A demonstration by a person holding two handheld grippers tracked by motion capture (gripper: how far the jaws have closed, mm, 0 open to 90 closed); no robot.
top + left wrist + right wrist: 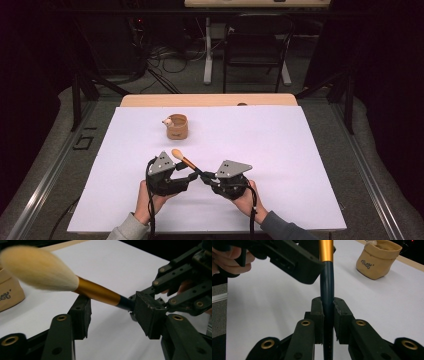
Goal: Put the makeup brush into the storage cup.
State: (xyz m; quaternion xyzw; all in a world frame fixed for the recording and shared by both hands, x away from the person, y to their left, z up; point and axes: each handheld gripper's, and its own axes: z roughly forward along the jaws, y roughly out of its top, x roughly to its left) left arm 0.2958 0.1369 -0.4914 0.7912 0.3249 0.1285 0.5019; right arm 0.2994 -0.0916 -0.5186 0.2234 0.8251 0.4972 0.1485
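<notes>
Holding a brush (183, 160) between the left gripper (192, 175) and right gripper (206, 178) (tan pouch (177, 126) sitting farther back on the white table (280, 160)).

Two forearms entered from six o'clock, each hand gripping a black two-jaw gripper. The left gripper (192, 176) pointed toward three o'clock, jaws partly apart. The right gripper (204, 177) pointed toward ten o'clock, jaws clamped. Their tips nearly met.
</notes>
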